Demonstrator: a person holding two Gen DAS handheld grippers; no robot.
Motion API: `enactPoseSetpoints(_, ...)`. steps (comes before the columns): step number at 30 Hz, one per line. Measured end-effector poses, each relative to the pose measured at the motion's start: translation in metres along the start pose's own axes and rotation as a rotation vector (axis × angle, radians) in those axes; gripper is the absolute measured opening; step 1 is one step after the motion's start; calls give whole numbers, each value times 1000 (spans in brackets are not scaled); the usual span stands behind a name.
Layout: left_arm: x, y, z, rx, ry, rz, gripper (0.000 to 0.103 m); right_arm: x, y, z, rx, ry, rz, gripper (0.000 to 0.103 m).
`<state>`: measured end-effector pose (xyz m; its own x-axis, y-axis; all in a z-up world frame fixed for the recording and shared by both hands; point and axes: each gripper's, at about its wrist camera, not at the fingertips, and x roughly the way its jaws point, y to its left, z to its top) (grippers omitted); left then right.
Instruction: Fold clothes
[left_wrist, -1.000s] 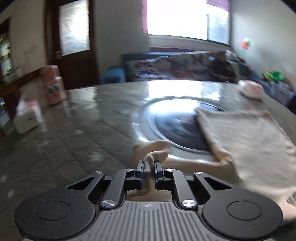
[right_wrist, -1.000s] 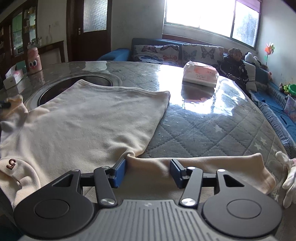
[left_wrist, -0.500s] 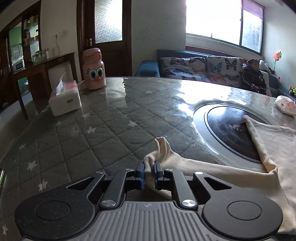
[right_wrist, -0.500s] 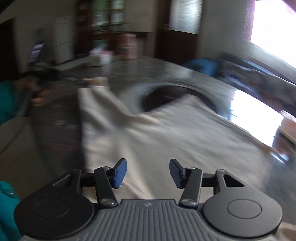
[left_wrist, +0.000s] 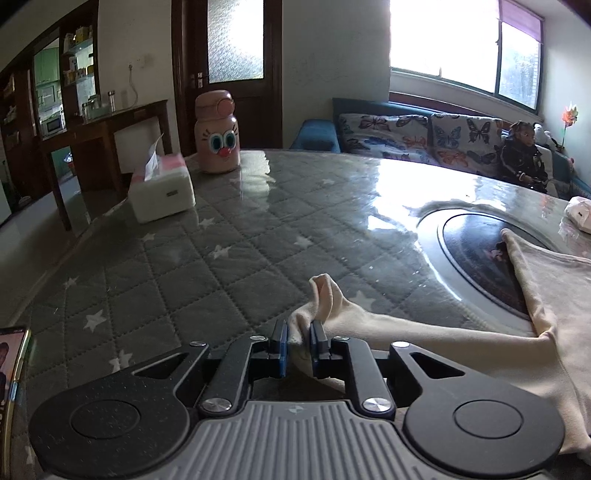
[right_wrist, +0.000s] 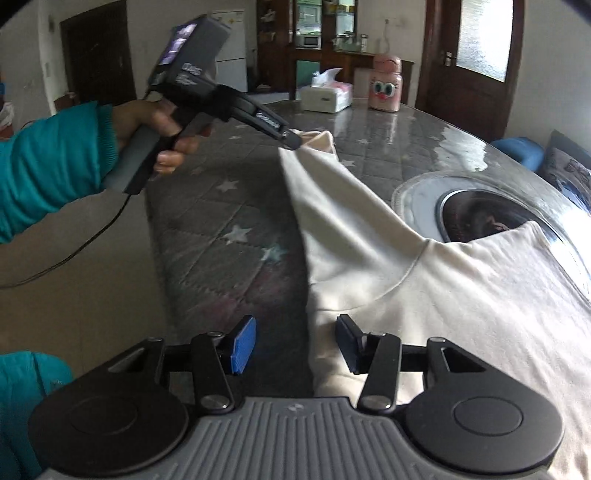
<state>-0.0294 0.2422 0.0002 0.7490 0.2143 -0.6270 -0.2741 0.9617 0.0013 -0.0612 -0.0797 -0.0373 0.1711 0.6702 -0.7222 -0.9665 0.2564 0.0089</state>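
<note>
Left gripper (left_wrist: 299, 341) jaws clamped on cream shirt (right_wrist: 424, 280) sleeve cuff (left_wrist: 325, 295), lifted off surface (left_wrist: 221, 266). Right gripper (right_wrist: 295, 343) jaws spread, shirt edge between them.

Cream shirt (right_wrist: 424, 280), grey quilted table cover (left_wrist: 192, 273) with white stars, pink bottle (left_wrist: 217, 133) with cartoon eyes, white and pink tissue box (left_wrist: 162, 188), butterfly-print sofa cover (left_wrist: 417, 134), teal sleeve (right_wrist: 48, 166), blue gripper pads (right_wrist: 242, 345)
</note>
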Motion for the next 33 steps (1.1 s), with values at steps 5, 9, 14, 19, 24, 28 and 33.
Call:
enactPoseSetpoints(5, 2, 9, 3, -43, 0, 76, 21, -20, -4, -3, 37, -32, -11, 47)
enactPoseSetpoints(9, -17, -10, 5, -2, -23, -4, 21, -37, -8, -14, 83, -36, -25, 47)
enactPoseSetpoints(14, -44, -72, 1, 117, -45, -237, 21, -63, -16, -30, 140, -45, -76, 47)
enactPoseSetpoints(19, -58, -138, -17, 246, -20, -457, 21, -72, -19, -55, 189, 17, -103, 47)
enactPoseSetpoints(24, -64, -185, -46, 396, 18, -544, 21, -86, -12, -70, 192, 15, -93, 47)
enactPoseSetpoints(28, -63, -197, -65, 450, 38, -539, 21, -104, -17, -72, 231, -40, -98, 47)
enactPoseSetpoints(33, -73, -190, -79, 437, -2, -533, 21, -111, -29, -81, 335, -46, -148, 47)
